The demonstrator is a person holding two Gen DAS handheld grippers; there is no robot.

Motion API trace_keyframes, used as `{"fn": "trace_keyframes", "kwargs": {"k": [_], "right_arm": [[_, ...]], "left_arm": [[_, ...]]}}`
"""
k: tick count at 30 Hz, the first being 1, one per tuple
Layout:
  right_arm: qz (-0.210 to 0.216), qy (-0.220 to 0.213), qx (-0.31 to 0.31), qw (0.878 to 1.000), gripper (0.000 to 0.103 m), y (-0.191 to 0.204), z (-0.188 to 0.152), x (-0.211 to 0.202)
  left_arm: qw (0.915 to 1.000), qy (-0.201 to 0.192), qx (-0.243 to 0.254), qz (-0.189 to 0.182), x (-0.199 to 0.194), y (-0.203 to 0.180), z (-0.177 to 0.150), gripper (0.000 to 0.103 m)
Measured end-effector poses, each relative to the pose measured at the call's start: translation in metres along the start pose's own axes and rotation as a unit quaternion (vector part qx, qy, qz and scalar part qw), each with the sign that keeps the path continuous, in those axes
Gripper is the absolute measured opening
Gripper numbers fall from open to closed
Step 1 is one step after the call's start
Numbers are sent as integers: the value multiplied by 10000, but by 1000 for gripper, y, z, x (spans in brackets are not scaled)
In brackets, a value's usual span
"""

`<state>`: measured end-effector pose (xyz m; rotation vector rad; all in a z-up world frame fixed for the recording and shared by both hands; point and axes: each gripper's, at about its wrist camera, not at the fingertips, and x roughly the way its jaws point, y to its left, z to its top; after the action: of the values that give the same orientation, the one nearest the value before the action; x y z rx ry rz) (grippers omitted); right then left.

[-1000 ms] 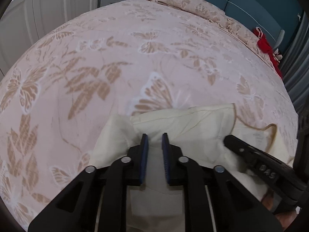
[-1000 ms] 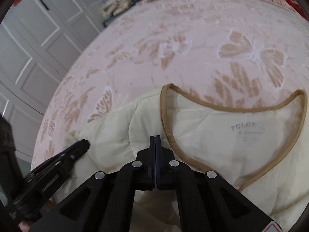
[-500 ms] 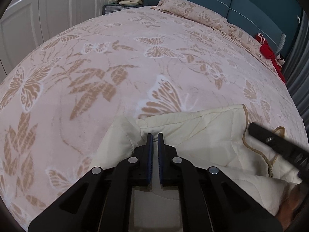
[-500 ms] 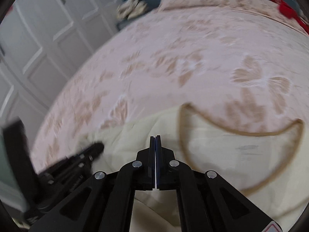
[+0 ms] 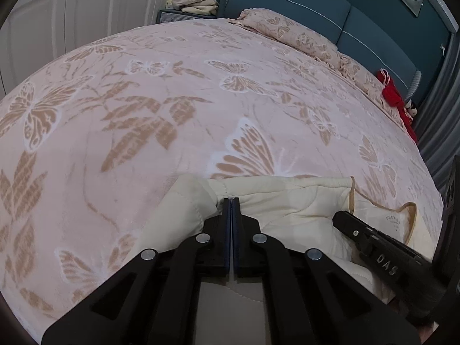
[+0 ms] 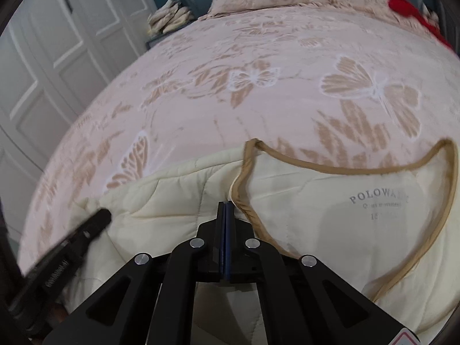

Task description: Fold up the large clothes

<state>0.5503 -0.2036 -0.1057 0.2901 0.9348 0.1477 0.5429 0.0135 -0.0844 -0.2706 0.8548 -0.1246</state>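
A cream quilted garment (image 5: 293,204) with tan neckline trim (image 6: 330,169) lies at the near edge of a pink butterfly-print bedspread (image 5: 172,92). My left gripper (image 5: 231,199) is shut, pinching the fabric at the garment's shoulder, where the cloth bunches up on its left. My right gripper (image 6: 225,204) is shut on the garment right beside the left end of the tan trim, and creases run toward its tips. Each view also shows the other gripper: the right one (image 5: 345,221) and the left one (image 6: 100,218). A printed label (image 6: 376,198) shows inside the neckline.
A matching pillow (image 5: 287,31) lies along the teal headboard (image 5: 316,3). A stack of folded clothes (image 5: 195,0) sits on a nightstand at the back left. A red item (image 5: 396,100) lies at the bed's right edge. White wardrobe doors (image 6: 57,43) stand to the left.
The left jaws have closed from a small gap onto the shoulder fabric. The right gripper stayed shut and dipped a little, and the collar trim now lies against its tips.
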Motion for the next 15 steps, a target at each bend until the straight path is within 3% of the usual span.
{"fn": "trace_keyframes", "kwargs": {"k": [6, 9, 11, 13, 15], "right_arm": [[-264, -763, 547, 9952, 1, -38, 10, -81], [-399, -1059, 1038, 9881, 14, -102, 10, -140], [-737, -1103, 1105, 9850, 25, -141, 8, -161], [-1040, -1068, 1242, 9810, 38, -176, 4, -172], [-1054, -838, 1498, 9795, 39, -206, -1, -170]], "left_arm": [[9999, 95, 5, 43, -1, -2, 4, 1], [9998, 210, -63, 4, -14, -4, 13, 4], [10000, 48, 67, -13, -34, -21, 18, 17], [9991, -33, 187, -379, -49, -51, 21, 48], [9961, 95, 368, -800, -54, -93, 21, 62]]}}
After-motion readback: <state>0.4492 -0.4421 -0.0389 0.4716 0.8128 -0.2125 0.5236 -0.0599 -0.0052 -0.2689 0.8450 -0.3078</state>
